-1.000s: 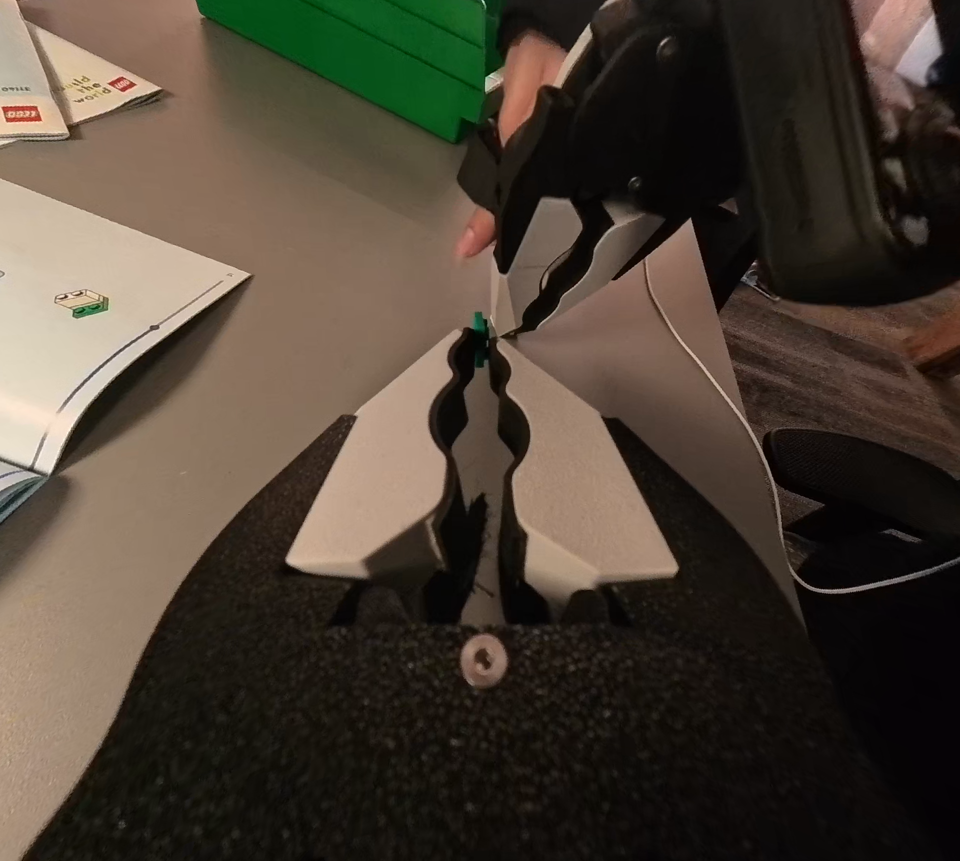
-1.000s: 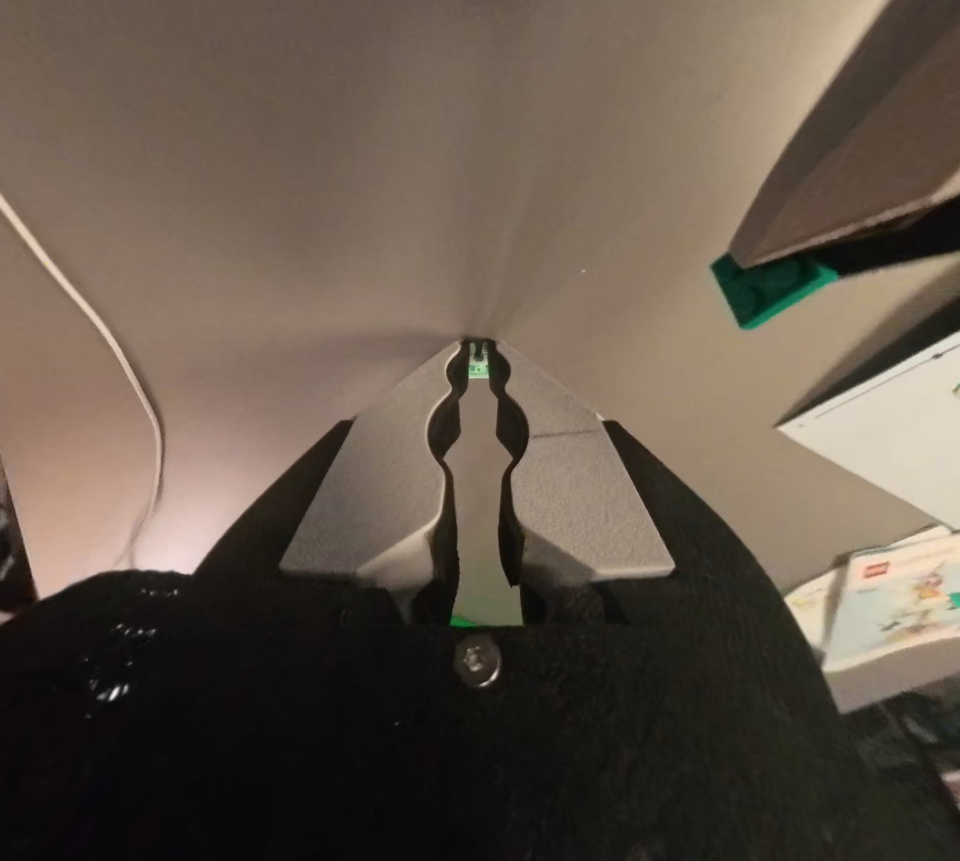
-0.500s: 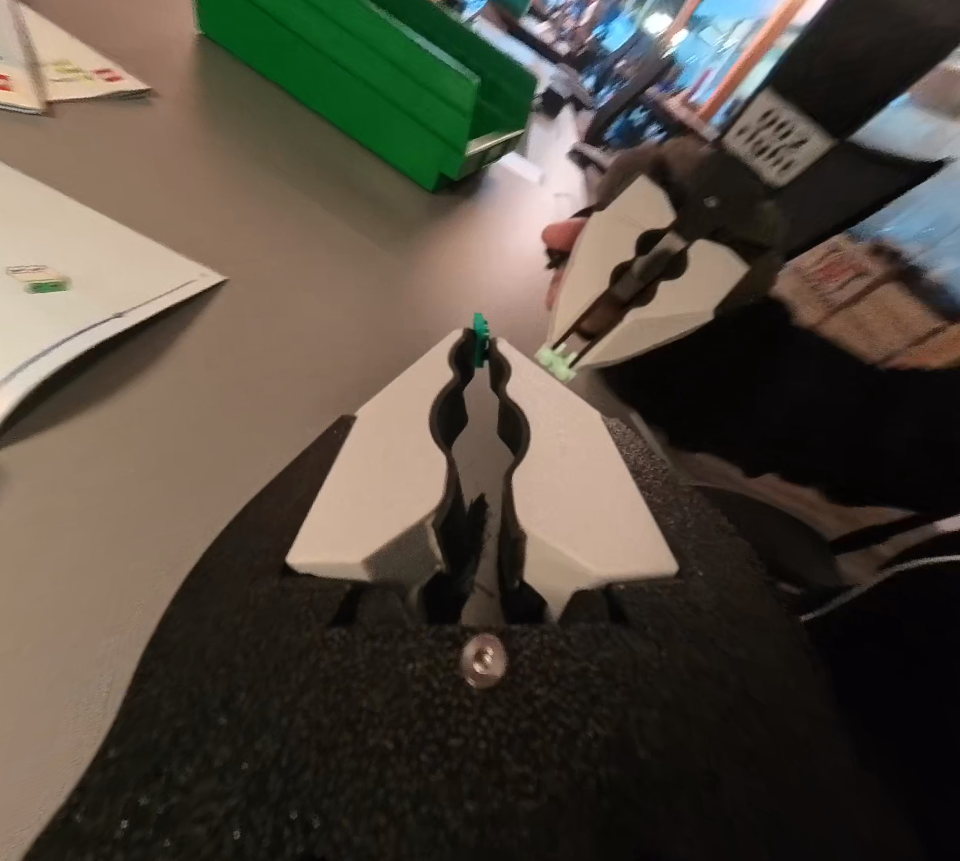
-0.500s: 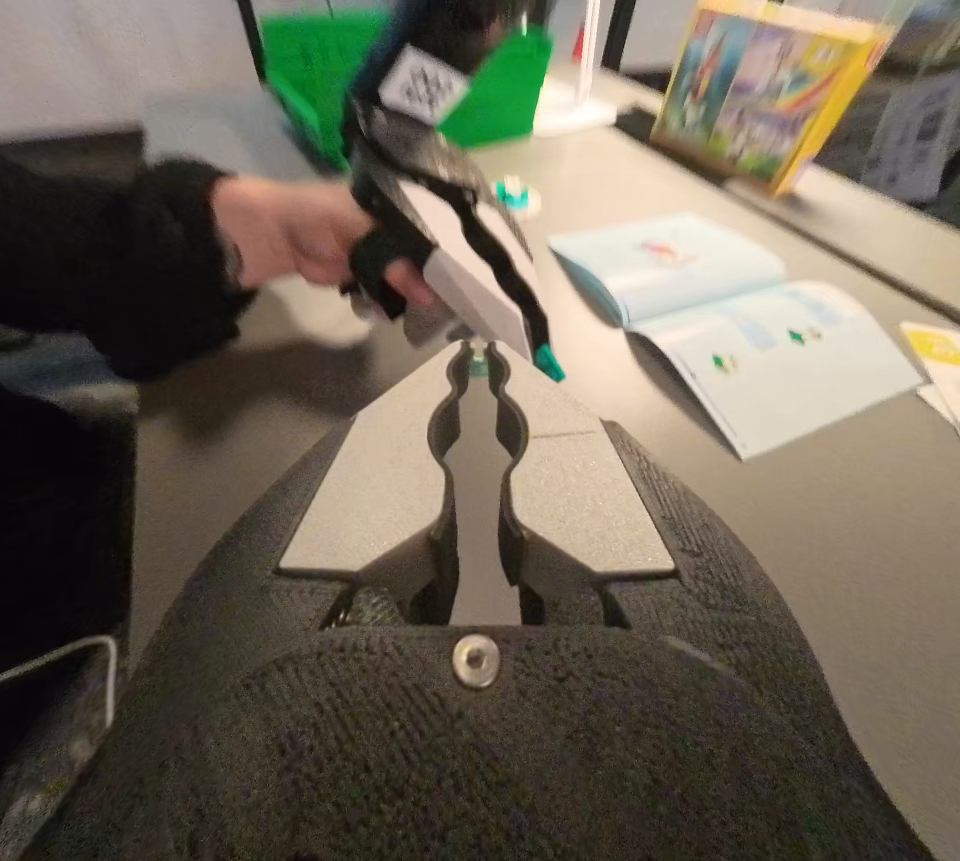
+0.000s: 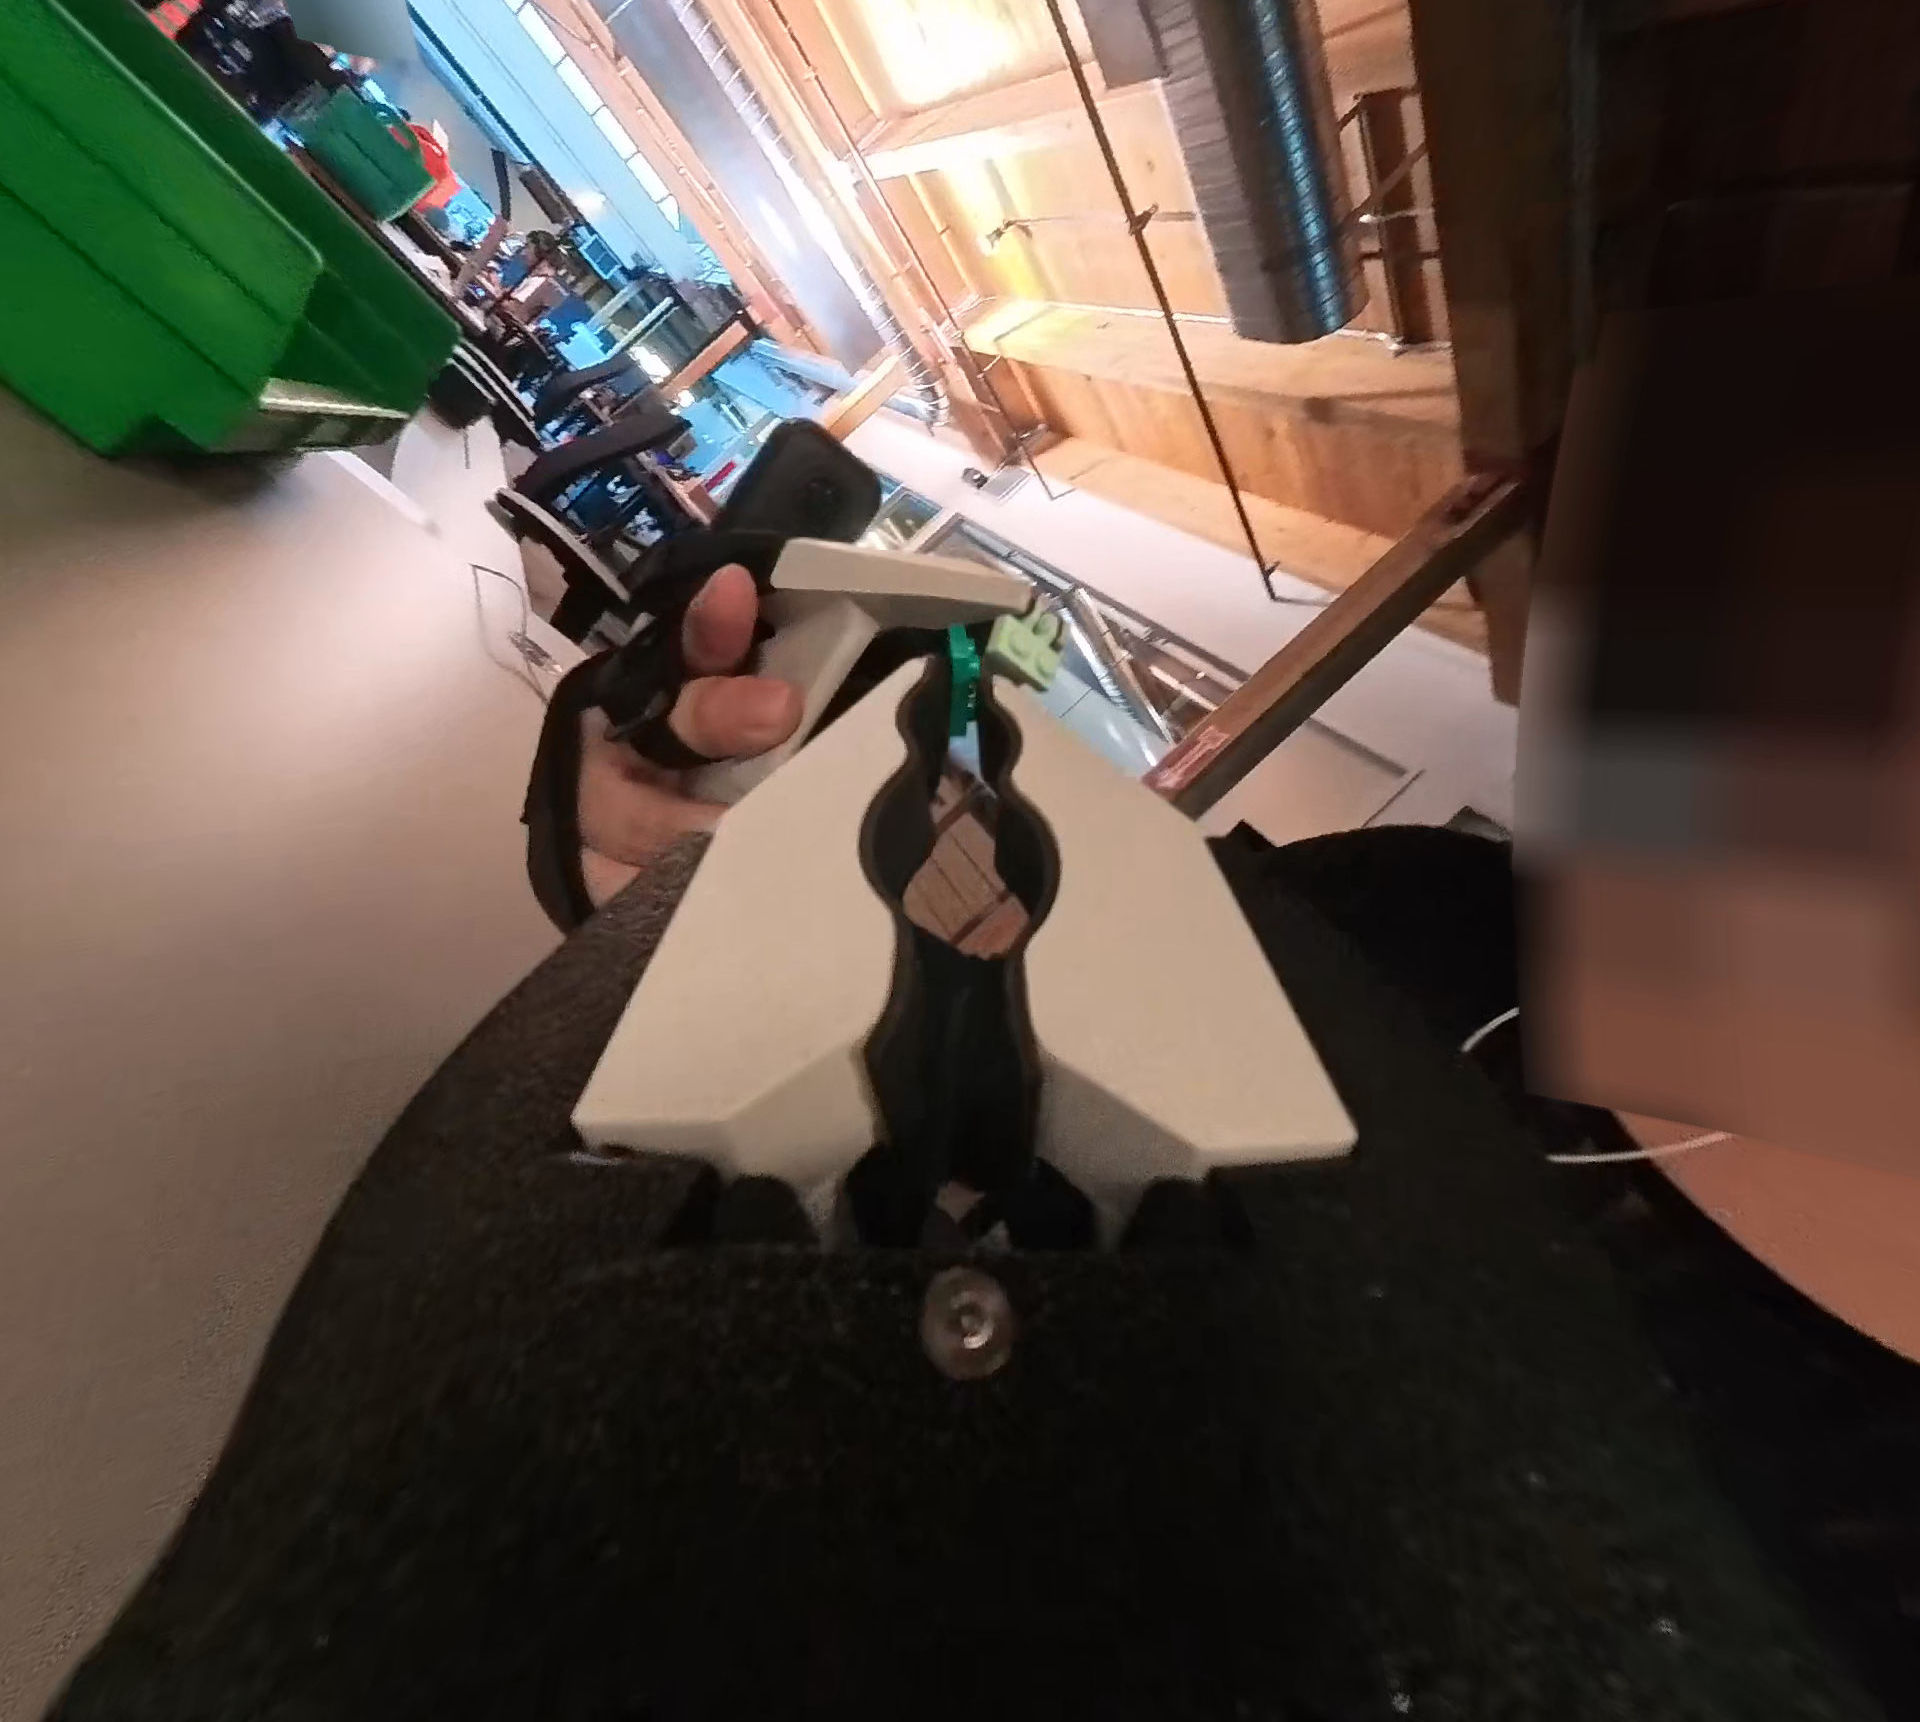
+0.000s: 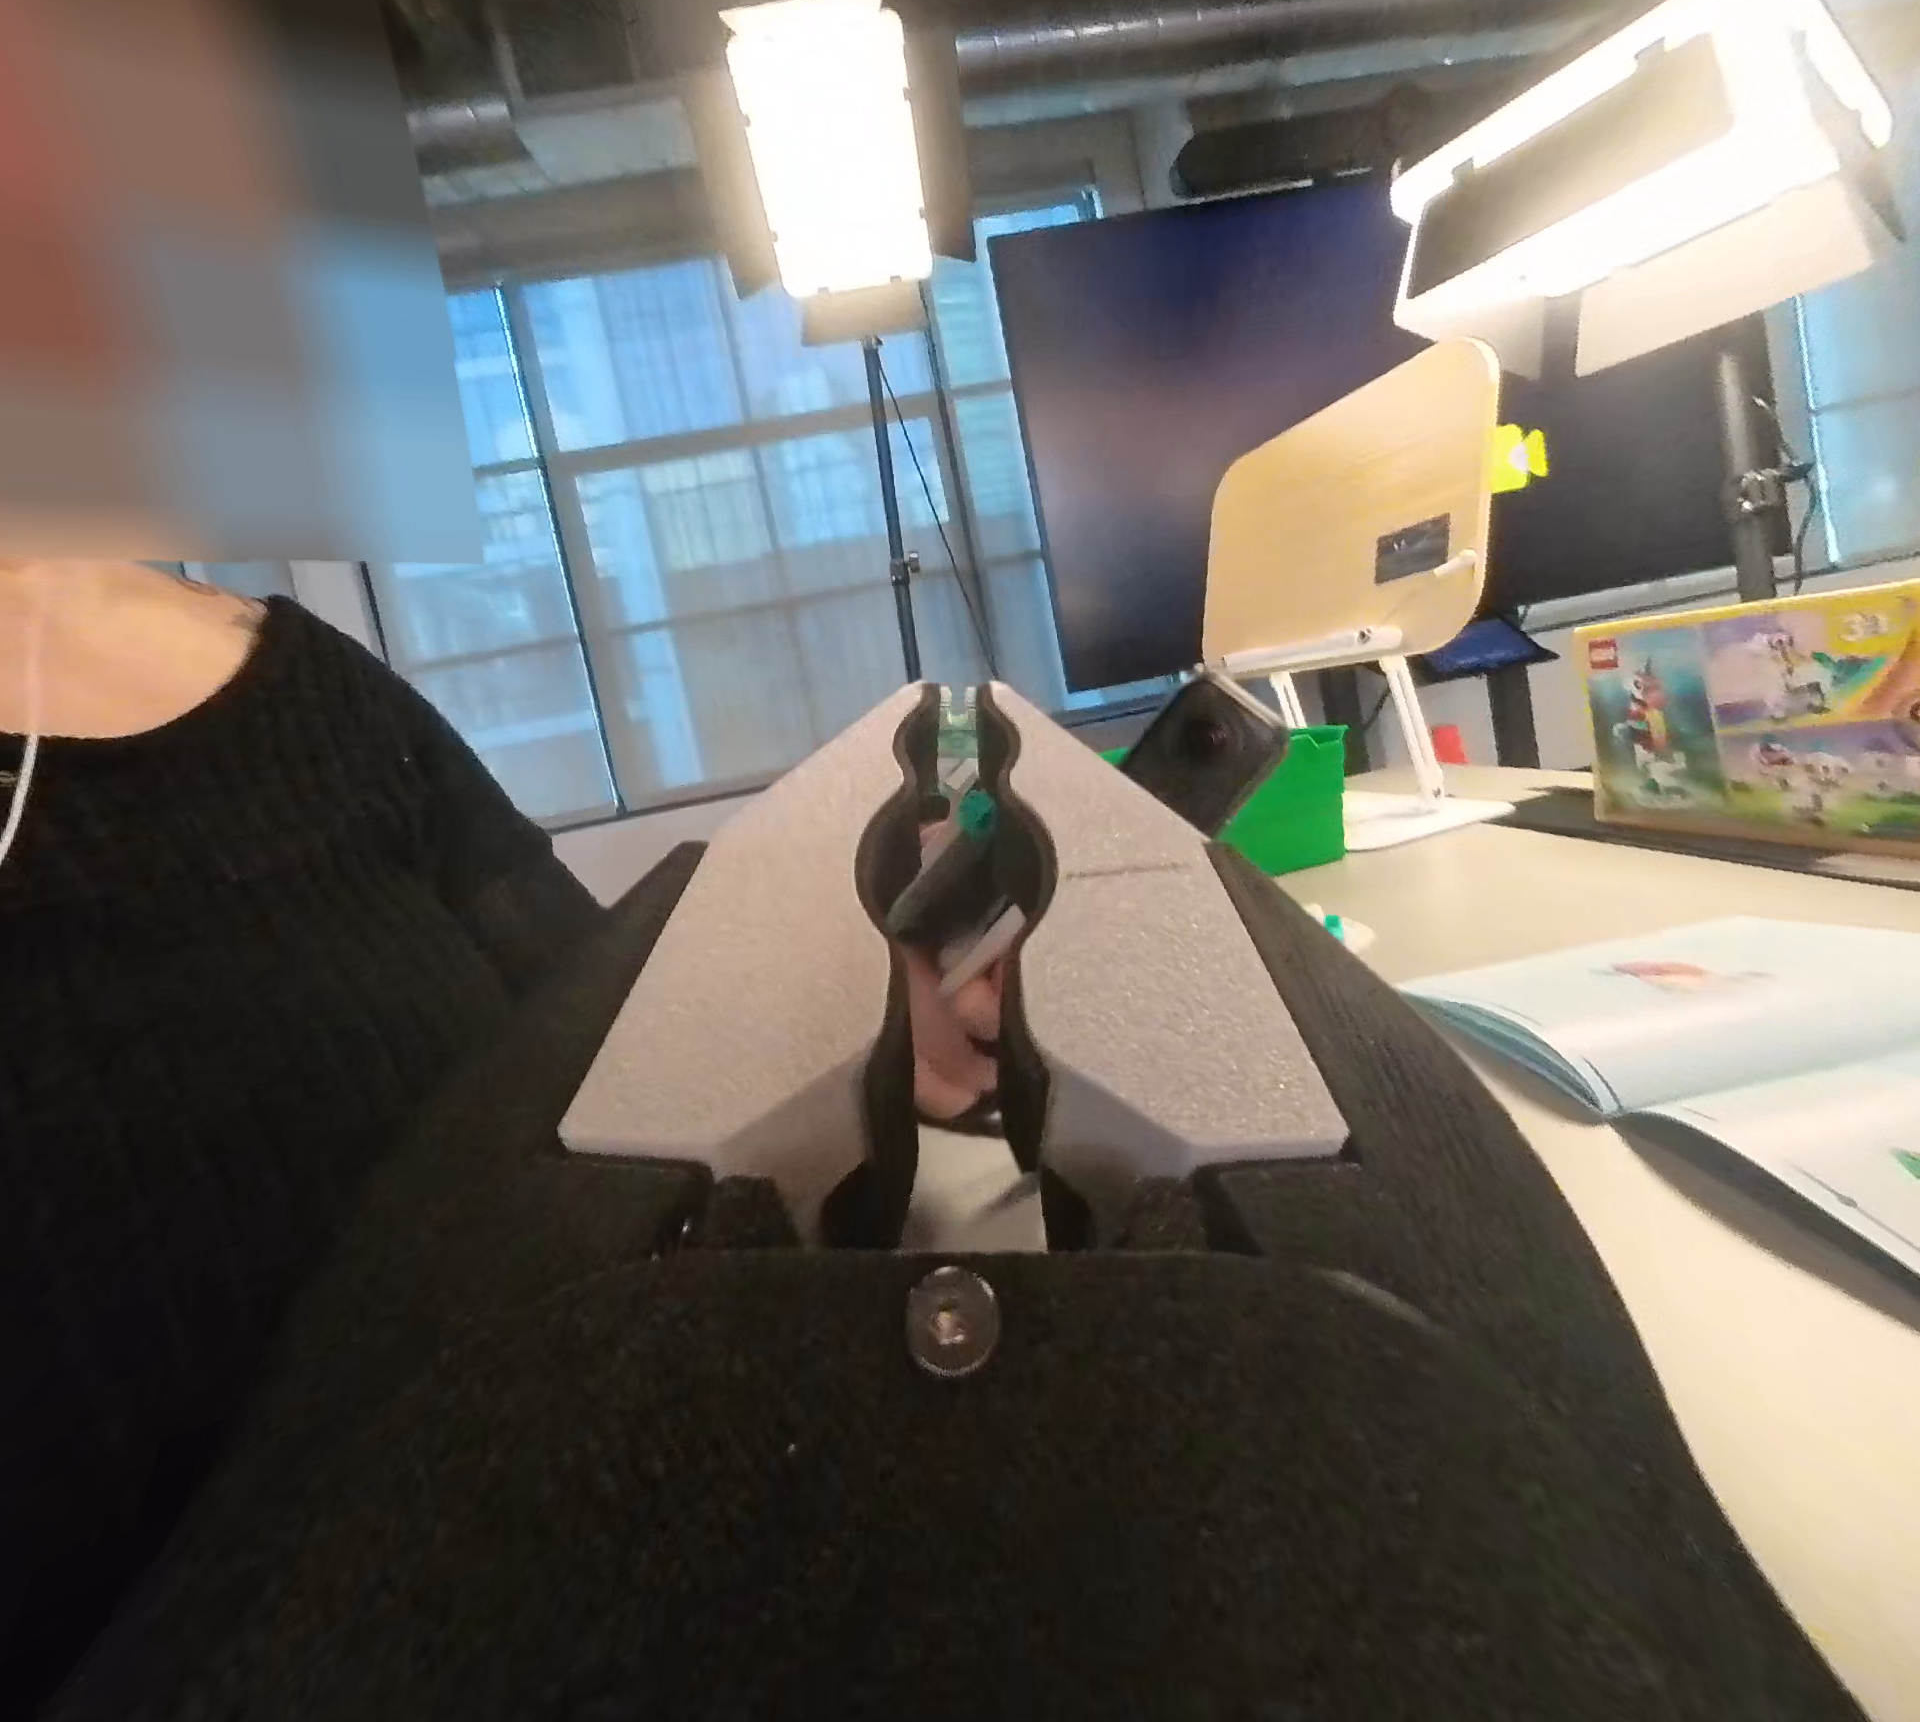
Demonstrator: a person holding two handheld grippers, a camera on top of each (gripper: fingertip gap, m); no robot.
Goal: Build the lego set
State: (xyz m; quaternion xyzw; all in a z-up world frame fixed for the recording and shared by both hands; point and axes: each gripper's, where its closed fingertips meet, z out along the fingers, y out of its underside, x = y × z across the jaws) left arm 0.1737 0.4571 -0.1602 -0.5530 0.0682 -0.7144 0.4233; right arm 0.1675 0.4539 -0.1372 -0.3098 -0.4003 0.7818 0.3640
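My left gripper point(image 5: 961, 690) is shut on a small dark green plate point(image 5: 961, 680), held on edge in the air. My right gripper point(image 5: 1013, 623) comes in from the left, shut on a light green lego piece point(image 5: 1031, 649) that sits right beside the plate's top; I cannot tell if they touch. In the right wrist view my right gripper point(image 6: 958, 722) pinches the light green piece point(image 6: 958, 737) at its tips. The dark green plate point(image 6: 975, 815) shows through the gap just below. Both grippers are raised above the grey table point(image 5: 208, 789).
A green bin point(image 5: 156, 270) stands on the table's far left. In the right wrist view an open instruction booklet point(image 6: 1714, 1038), a lego box point(image 6: 1756, 727), a green bin point(image 6: 1283, 815) and a white stand point(image 6: 1351, 529) are at the right. A person in a black sweater point(image 6: 208, 893) is close at the left. Only a small space, under 4 cm, lies between the two pairs of fingers.
Both grippers have lifted off the table and tilted upward. The two held pieces have come together, from apart to side by side. Both stay shut.
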